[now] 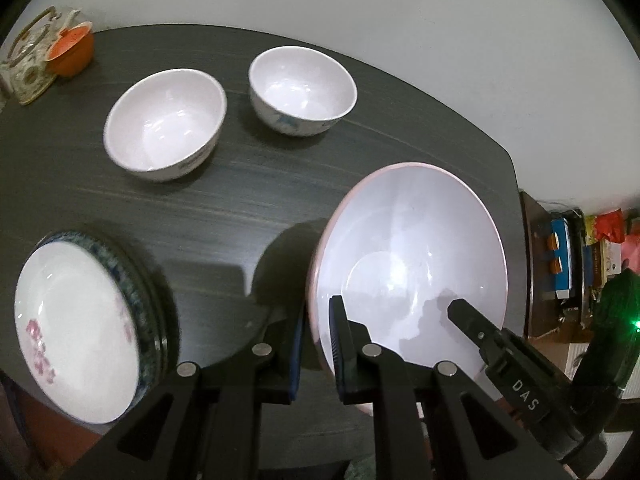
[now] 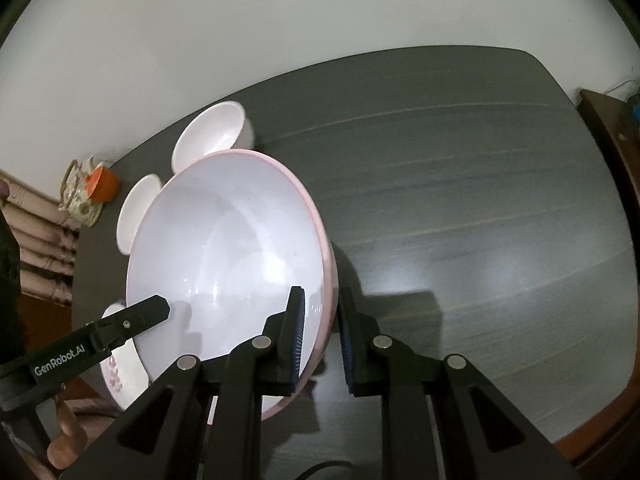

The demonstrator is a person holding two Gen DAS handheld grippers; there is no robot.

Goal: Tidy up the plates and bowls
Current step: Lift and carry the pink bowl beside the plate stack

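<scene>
A large pink-rimmed white bowl [image 1: 408,256] is on the dark table, also in the right wrist view [image 2: 228,256]. My left gripper [image 1: 316,344] is shut on its left rim, one finger inside, one outside. My right gripper [image 2: 320,340] is shut on its right rim in the same way; it also shows in the left wrist view [image 1: 472,320]. Two small white bowls [image 1: 166,124] [image 1: 302,90] stand at the far side. A stack of plates [image 1: 80,328], topped by a white plate with pink flowers, lies at the near left.
An orange cup [image 1: 72,52] and a patterned teapot [image 1: 30,56] stand at the table's [image 1: 248,200] far left corner. A cluttered shelf [image 1: 568,256] is beyond the right edge. The wide stretch of tabletop [image 2: 480,220] lies right of the big bowl.
</scene>
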